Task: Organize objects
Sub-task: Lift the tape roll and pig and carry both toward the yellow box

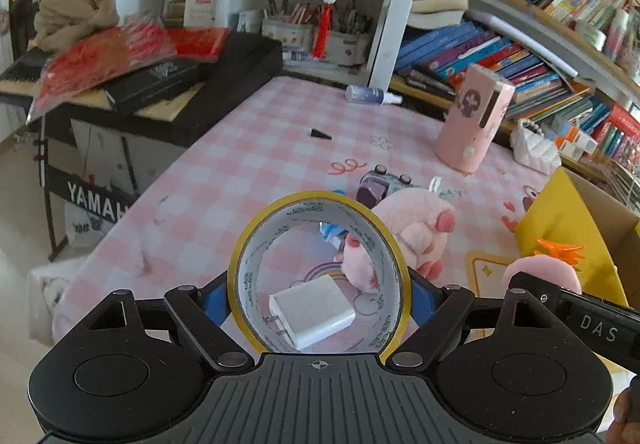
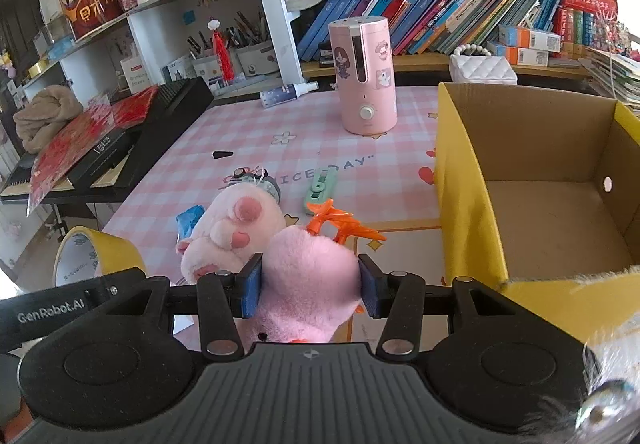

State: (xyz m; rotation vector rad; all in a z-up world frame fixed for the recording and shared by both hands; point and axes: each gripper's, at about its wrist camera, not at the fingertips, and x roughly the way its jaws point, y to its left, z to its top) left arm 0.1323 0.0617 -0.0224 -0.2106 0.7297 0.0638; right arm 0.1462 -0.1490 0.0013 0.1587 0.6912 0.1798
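Observation:
My left gripper (image 1: 318, 294) is shut on a yellow roll of tape (image 1: 256, 236), held upright above the pink checked table (image 1: 240, 163); the roll also shows in the right wrist view (image 2: 100, 252). Through its ring I see a white charger (image 1: 312, 310) lying on the table. My right gripper (image 2: 310, 286) is shut on a pink plush toy with orange spikes (image 2: 308, 284), just left of the open yellow cardboard box (image 2: 560, 179). A second pink plush paw (image 2: 236, 228) lies on the table beyond.
A pink humidifier (image 2: 366, 75) stands at the back. A green utility knife (image 2: 320, 189), a small toy camera (image 1: 380, 183), a spray bottle (image 2: 286, 91), a black wedge (image 2: 222, 154) and a white purse (image 2: 482, 69) lie about. A keyboard (image 2: 120, 147) flanks the left; bookshelves stand behind.

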